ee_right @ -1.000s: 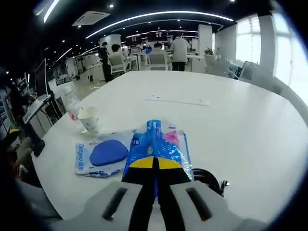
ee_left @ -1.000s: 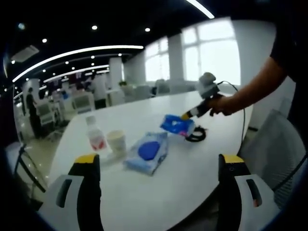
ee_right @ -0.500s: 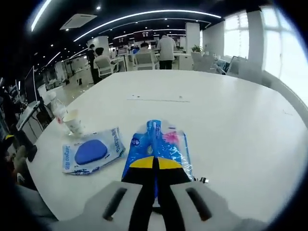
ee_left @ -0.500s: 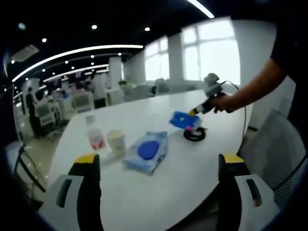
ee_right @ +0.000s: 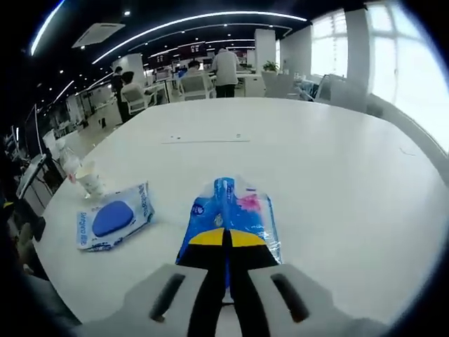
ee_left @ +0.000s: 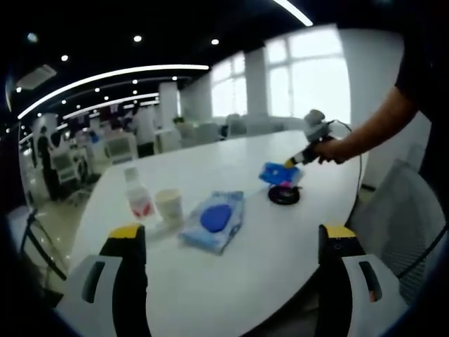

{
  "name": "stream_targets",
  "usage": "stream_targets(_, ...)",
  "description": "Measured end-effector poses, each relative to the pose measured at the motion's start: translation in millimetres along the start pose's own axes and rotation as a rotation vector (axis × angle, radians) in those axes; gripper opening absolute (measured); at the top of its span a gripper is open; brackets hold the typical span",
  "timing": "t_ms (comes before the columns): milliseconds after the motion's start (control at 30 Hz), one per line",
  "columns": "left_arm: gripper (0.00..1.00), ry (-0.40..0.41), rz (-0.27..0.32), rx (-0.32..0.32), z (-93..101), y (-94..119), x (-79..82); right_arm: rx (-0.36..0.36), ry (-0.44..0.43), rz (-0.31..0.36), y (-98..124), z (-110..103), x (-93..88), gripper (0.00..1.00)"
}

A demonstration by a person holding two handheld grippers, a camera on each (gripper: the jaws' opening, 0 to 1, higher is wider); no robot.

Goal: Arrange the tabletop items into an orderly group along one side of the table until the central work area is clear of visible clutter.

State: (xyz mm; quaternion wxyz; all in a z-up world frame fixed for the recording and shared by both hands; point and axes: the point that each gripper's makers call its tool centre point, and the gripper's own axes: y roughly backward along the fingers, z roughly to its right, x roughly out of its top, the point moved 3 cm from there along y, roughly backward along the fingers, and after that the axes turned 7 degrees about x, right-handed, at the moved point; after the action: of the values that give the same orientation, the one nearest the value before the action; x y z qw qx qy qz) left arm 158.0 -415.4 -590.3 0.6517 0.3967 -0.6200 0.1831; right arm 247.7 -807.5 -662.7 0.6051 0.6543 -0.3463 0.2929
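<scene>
The right gripper (ee_right: 226,242) had its jaws clamped on a blue plastic packet (ee_right: 229,217), whose long axis ran straight out along them. In the left gripper view the packet (ee_left: 279,173) hung above a black coiled cable (ee_left: 284,194) near the tabletop (ee_left: 231,274) edge. The wet-wipes pack (ee_left: 214,220) lay well apart from the cable, with a paper cup (ee_left: 169,206) just beside the pack and a small bottle (ee_left: 139,198) beyond the cup. The left gripper (ee_left: 231,242) had its jaws wide apart and empty, nearer the wipes pack. Whether the cup held anything could not be told.
</scene>
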Motion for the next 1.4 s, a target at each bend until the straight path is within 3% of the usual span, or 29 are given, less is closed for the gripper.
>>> stream_targets(300,0.99,0.0,-0.004,-0.003,0.3,0,-0.5,-0.025,-0.027,-0.022,3,11,-12.1,0.0)
stream_targets(800,0.98,0.003,-0.017,0.001,0.1,-1,-1.7,-0.007,-0.047,-0.068,0,8,-28.6,0.0)
stream_targets(1033,0.97,0.007,-0.022,0.001,0.2,-1,-2.3,0.006,-0.012,-0.071,1,6,-35.2,0.0)
stream_targets(1400,0.96,0.012,-0.031,0.008,-1.0,-2,-3.5,0.05,-0.016,-0.017,6,-3,-28.7,0.13)
